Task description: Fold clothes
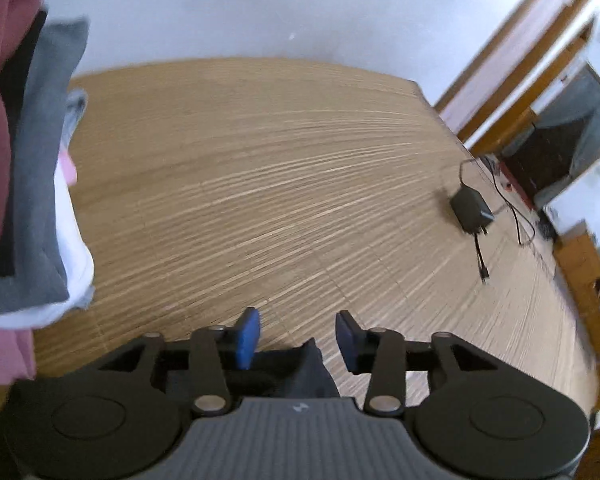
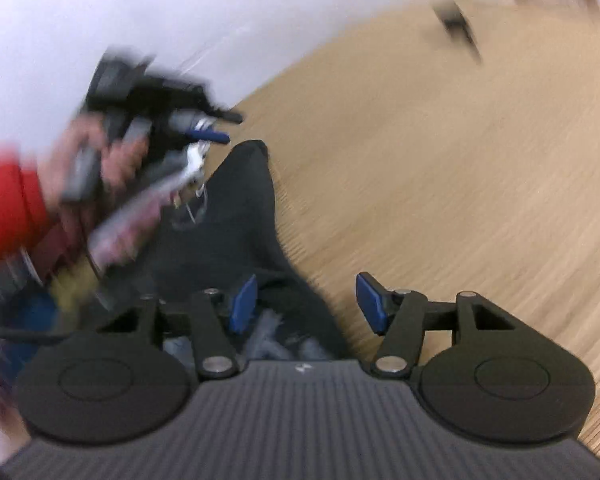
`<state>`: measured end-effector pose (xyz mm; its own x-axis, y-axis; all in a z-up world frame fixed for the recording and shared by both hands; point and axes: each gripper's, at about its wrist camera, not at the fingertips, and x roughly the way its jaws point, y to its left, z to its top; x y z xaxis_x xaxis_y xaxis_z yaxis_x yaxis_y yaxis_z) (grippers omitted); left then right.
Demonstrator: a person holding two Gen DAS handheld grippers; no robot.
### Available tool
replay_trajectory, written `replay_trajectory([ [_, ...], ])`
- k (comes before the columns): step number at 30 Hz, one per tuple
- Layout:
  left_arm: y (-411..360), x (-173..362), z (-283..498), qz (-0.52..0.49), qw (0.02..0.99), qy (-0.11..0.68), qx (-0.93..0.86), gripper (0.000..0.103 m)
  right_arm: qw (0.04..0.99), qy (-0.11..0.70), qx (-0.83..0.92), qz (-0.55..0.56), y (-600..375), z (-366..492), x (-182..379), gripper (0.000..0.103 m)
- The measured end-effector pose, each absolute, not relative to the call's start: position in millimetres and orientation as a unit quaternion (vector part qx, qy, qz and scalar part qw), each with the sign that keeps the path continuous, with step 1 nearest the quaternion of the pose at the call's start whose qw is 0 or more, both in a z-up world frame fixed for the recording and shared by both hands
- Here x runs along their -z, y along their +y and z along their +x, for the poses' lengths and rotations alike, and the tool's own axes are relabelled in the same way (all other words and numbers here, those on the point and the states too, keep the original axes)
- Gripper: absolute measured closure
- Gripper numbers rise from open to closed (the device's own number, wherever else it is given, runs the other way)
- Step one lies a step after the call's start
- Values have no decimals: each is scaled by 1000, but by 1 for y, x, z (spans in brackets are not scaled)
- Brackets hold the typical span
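Observation:
My left gripper point(image 1: 298, 338) hangs open over the wooden table point(image 1: 260, 184). A pointed corner of a dark garment point(image 1: 306, 364) lies loose below and between its blue pads point(image 1: 247, 338), which do not press on it. A stack of folded clothes point(image 1: 36, 184), maroon, grey, white and pink, fills the left edge. In the blurred right wrist view the same dark garment point(image 2: 240, 208) lies crumpled on the table. My right gripper point(image 2: 306, 304) stands open at its near end, its left pad over the cloth. A hand point(image 2: 112, 160) with a red sleeve holds the left gripper point(image 2: 222, 126) above the garment's far tip.
A black power adapter point(image 1: 470, 210) with its cable lies near the table's right edge, and shows as a blur at the top of the right wrist view point(image 2: 456, 20). A white wall stands behind the table. A wooden door frame point(image 1: 512, 64) is at the right.

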<state>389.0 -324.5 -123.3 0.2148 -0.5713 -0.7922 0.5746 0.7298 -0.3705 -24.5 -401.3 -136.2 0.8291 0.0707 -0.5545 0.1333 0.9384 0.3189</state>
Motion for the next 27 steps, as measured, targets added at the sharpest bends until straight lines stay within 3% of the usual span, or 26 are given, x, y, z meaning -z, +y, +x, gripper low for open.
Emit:
replay_trajectory([
  [2, -315, 113, 376, -14, 774, 514, 369, 55, 948, 306, -33, 76, -393, -17, 132, 44],
  [6, -265, 94, 309, -49, 771, 504, 386, 31, 940, 328, -95, -2, -386, 1, 134, 47],
  [8, -237, 109, 271, -84, 762, 533, 358, 30, 938, 330, -100, -25, -383, 9, 136, 47],
  [9, -223, 118, 252, -102, 757, 548, 342, 29, 935, 336, -102, -41, -378, 13, 140, 52],
  [10, -209, 127, 233, -120, 751, 563, 325, 28, 932, 344, -104, -58, -373, 18, 144, 66],
  [12, -191, 147, 205, -147, 737, 593, 291, 27, 928, 343, -111, -90, -363, 18, 151, 86],
  [14, -191, 167, 196, -150, 725, 620, 261, 27, 930, 326, -112, -124, -352, 12, 154, 87],
  [15, -194, 165, 194, -160, 737, 598, 271, 12, 931, 315, -109, -150, -349, 3, 155, 87],
  [17, -204, 160, 200, -160, 755, 578, 264, 9, 930, 291, -100, -203, -343, -10, 160, 87],
  [20, -222, 157, 205, -148, 764, 580, 240, 21, 921, 275, -94, -259, -335, -24, 163, 87],
  [21, -225, 153, 199, -134, 780, 567, 230, 88, 919, 273, -89, -269, -333, -27, 163, 87],
  [22, -231, 151, 196, -108, 789, 564, 218, 103, 918, 273, -81, -274, -331, -26, 163, 85],
  [27, -217, 150, 174, -132, 792, 561, 203, 102, 913, 279, -31, -295, -317, -21, 168, 85],
])
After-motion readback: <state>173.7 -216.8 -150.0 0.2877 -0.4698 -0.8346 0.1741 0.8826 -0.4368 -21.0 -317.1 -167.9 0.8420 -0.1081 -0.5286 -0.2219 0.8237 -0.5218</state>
